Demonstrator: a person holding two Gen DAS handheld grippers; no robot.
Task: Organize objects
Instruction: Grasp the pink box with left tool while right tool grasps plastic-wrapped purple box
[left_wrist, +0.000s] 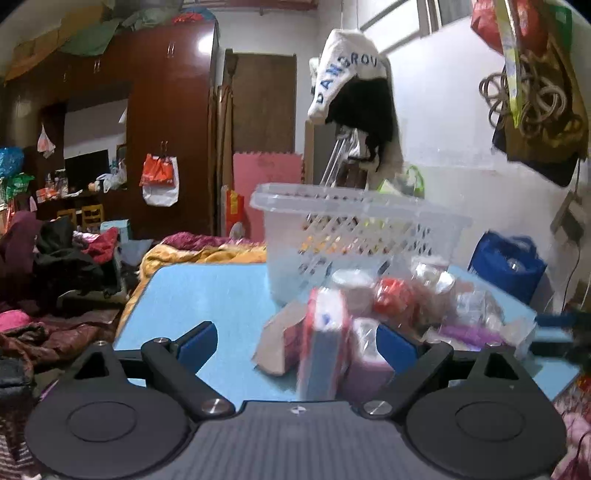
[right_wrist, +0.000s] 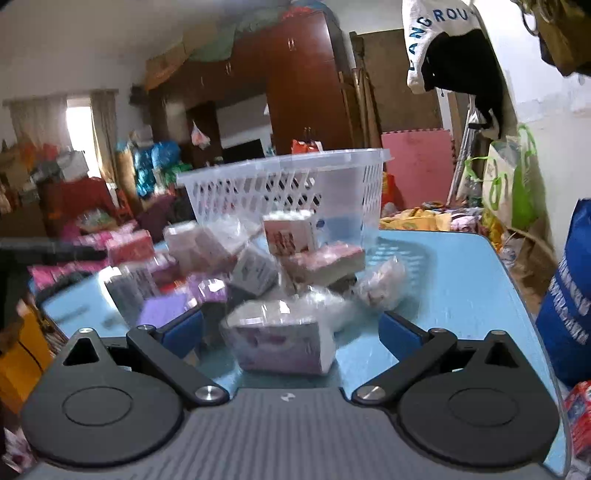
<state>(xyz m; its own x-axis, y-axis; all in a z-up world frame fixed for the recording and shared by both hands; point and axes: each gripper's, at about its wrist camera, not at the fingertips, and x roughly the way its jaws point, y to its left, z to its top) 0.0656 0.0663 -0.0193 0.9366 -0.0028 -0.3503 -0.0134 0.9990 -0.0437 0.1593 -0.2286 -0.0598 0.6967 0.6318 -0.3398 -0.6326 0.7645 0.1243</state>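
While both cams are pretty smeary, I can see my left hand-held gripper (left_wrist: 297, 341) has its blue pads spread wide, with a red-and-white box (left_wrist: 325, 350) standing upright between them and a pinkish wrapped pack (left_wrist: 367, 365) just beside it, up against the right pad. Neither pad looks pressed onto anything. More of the pile (left_wrist: 424, 299) sits just ahead and to the right on the blue worktop (left_wrist: 207, 295), and the white basket (left_wrist: 354, 236) stands behind it.

My right hand-held gripper (right_wrist: 291, 330) is wide too, with a plastic-wrapped box (right_wrist: 284, 339) lying between its pads, not touching either as far as I can tell. Ahead of it is the heap of small boxes and packets (right_wrist: 255, 266), then the basket (right_wrist: 288, 192) at the far side, upright on the worktop (right_wrist: 443, 277).
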